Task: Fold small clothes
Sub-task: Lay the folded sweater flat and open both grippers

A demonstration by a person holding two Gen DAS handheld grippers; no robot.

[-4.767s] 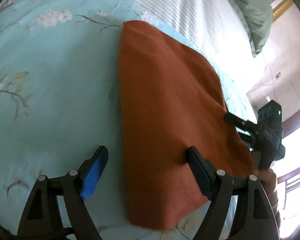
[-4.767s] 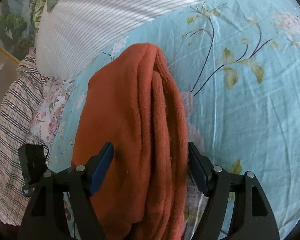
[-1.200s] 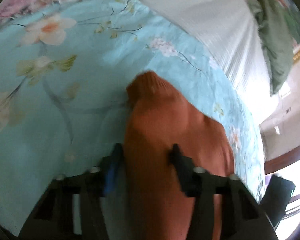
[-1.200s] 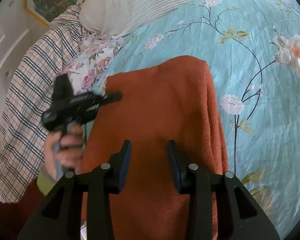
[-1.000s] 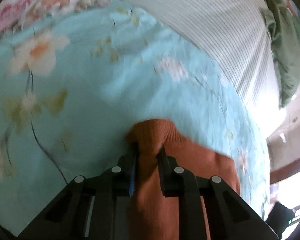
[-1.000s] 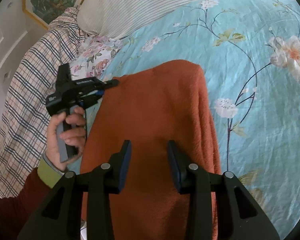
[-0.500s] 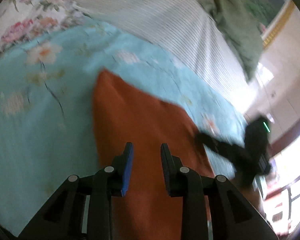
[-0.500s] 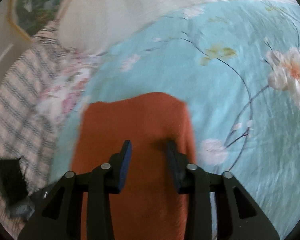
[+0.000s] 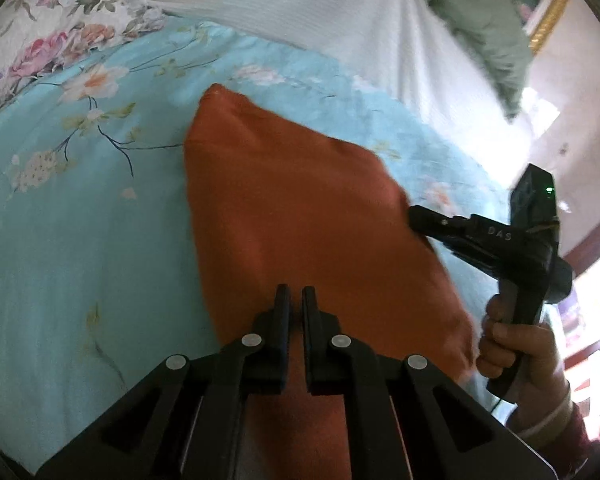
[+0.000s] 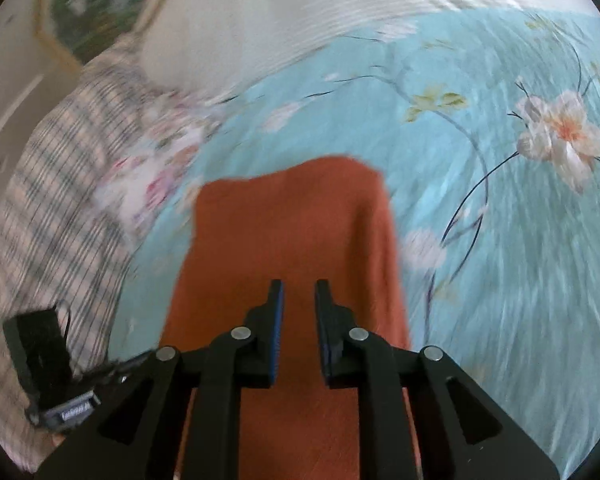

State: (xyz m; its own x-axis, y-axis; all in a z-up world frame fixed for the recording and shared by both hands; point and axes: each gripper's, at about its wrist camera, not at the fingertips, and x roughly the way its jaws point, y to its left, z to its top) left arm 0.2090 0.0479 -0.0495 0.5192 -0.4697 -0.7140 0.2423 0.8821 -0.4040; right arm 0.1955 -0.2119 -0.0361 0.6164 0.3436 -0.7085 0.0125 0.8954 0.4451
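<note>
Fold step: your left gripper jaws nearly shut, right gripper jaws narrow, over orange garment, centre frame; regrip next.

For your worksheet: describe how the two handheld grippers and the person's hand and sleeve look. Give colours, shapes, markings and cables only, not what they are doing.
Both grippers are matt black plastic with angular linkage arms and round silver pivot pins. The right gripper has blue pads on its fingers. Seen from the left gripper, the right one has a pistol-style handle, faint lettering, a green light and a thin black cable. The hand is bare, with a dark red sleeve over a pale cuff.
</note>
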